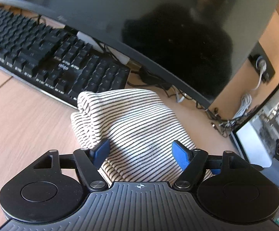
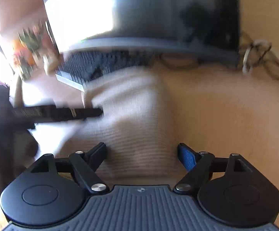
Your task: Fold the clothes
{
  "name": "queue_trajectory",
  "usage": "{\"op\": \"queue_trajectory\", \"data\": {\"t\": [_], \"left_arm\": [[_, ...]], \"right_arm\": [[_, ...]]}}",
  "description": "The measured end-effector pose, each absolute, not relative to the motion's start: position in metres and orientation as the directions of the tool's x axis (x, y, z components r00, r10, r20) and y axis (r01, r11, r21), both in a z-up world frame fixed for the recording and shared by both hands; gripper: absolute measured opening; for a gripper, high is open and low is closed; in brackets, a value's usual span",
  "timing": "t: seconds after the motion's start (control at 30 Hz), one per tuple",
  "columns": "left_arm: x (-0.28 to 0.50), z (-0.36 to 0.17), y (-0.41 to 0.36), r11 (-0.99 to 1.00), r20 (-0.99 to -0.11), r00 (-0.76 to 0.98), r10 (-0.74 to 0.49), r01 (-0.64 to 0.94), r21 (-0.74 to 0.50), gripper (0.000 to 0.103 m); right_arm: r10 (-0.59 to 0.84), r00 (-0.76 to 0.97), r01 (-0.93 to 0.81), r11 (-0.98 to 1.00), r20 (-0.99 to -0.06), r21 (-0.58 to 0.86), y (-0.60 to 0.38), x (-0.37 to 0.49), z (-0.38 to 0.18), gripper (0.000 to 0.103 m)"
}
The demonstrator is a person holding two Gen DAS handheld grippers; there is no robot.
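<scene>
A folded white garment with thin black stripes (image 1: 131, 129) lies on the wooden desk (image 1: 23, 119), its far end against the keyboard. My left gripper (image 1: 141, 152) is open, its blue fingers (image 1: 101, 150) spread wide over the garment's near end, holding nothing. The same garment (image 2: 135, 127) is blurred in the right wrist view. My right gripper (image 2: 142, 154) is open over its near end, holding nothing. The left gripper's dark body (image 2: 58, 113) reaches in from the left and touches the garment's left edge.
A black keyboard (image 1: 43, 57) lies behind the garment under a large dark monitor (image 1: 158, 28). Tangled cables (image 1: 235, 113) lie at the back right, next to a second screen (image 1: 264, 130). Bare desk (image 2: 226, 115) lies to the garment's right.
</scene>
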State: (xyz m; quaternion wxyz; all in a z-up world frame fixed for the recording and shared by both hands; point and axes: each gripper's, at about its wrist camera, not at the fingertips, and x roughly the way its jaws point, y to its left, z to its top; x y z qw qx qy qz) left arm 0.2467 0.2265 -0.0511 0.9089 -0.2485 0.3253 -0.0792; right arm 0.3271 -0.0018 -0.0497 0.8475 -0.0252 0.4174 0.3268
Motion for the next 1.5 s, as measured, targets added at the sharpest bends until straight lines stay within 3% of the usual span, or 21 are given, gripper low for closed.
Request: {"op": "queue_trajectory", "data": {"t": [0.13,0.2,0.27,0.5,0.67,0.83,0.97,1.17,1.5], "left_arm": [[0.233,-0.043,0.220,0.867,-0.542,0.801,-0.254,-0.060,-0.495,0.079],[0.220,-0.036,0.215,0.865,-0.557,0.809,-0.186,-0.133,-0.483,0.087],[0.203,-0.030,0.206,0.859,-0.574,0.811,-0.111,-0.212,-0.466,0.087],[0.127,-0.001,0.121,0.869,-0.566,0.813,0.138,-0.374,-0.325,0.103],[0.084,-0.003,0.051,0.839,-0.521,0.794,0.312,-0.488,-0.242,0.103],[0.073,-0.004,0.025,0.826,-0.588,0.742,0.321,-0.523,-0.209,0.103],[0.063,0.005,0.015,0.820,-0.563,0.752,0.341,-0.531,-0.212,0.103],[0.062,0.005,-0.008,0.815,-0.592,0.699,0.402,-0.568,-0.117,0.103],[0.055,0.003,-0.026,0.804,-0.599,0.658,0.457,-0.593,-0.039,0.103]], "right_arm": [[0.551,0.459,-0.596,0.773,-0.697,0.218,-0.009,0.320,-0.045,0.086],[0.549,0.489,-0.624,0.763,-0.678,0.168,-0.014,0.318,-0.037,0.092],[0.552,0.517,-0.636,0.759,-0.654,0.137,-0.030,0.308,-0.030,0.103],[0.602,0.549,-0.646,0.746,-0.580,0.163,-0.095,0.271,-0.009,0.103],[0.626,0.581,-0.641,0.746,-0.519,0.183,-0.135,0.234,-0.010,0.103],[0.618,0.614,-0.591,0.772,-0.490,0.233,-0.159,0.207,-0.020,0.103],[0.553,0.673,-0.588,0.803,-0.491,0.096,-0.163,0.196,-0.013,0.103],[0.570,0.699,-0.592,0.800,-0.432,0.098,-0.176,0.184,-0.001,0.103],[0.567,0.669,-0.610,0.788,-0.481,0.082,-0.179,0.179,-0.007,0.103]]}}
